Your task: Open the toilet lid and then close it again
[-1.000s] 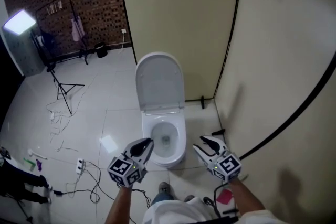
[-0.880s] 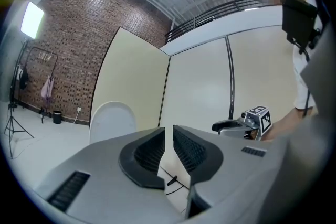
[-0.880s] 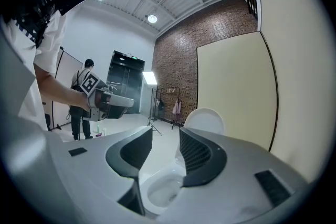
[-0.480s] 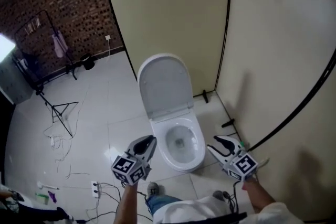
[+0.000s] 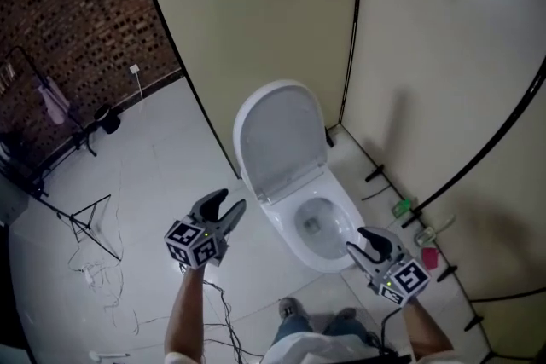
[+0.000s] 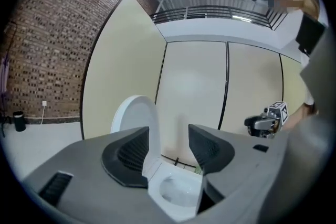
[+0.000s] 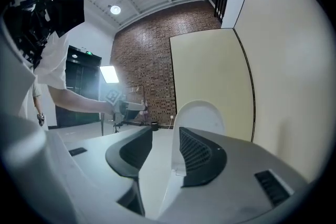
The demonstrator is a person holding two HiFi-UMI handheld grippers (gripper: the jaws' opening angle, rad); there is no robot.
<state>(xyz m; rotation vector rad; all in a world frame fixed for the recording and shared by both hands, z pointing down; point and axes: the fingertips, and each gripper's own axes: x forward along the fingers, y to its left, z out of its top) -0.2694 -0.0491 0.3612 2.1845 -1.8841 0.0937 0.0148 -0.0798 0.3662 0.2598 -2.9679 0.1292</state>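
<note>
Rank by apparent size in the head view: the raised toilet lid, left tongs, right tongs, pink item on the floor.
1. Raised toilet lid, clearly largest.
2. Left tongs, whose jaws have just been opening with nothing between them, and right tongs: alike, unranked; both near the camera.
3. Pink item, smallest.

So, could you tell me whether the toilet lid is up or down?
Up: the lid stands raised toward the wall panel, and the bowl is uncovered.
</note>
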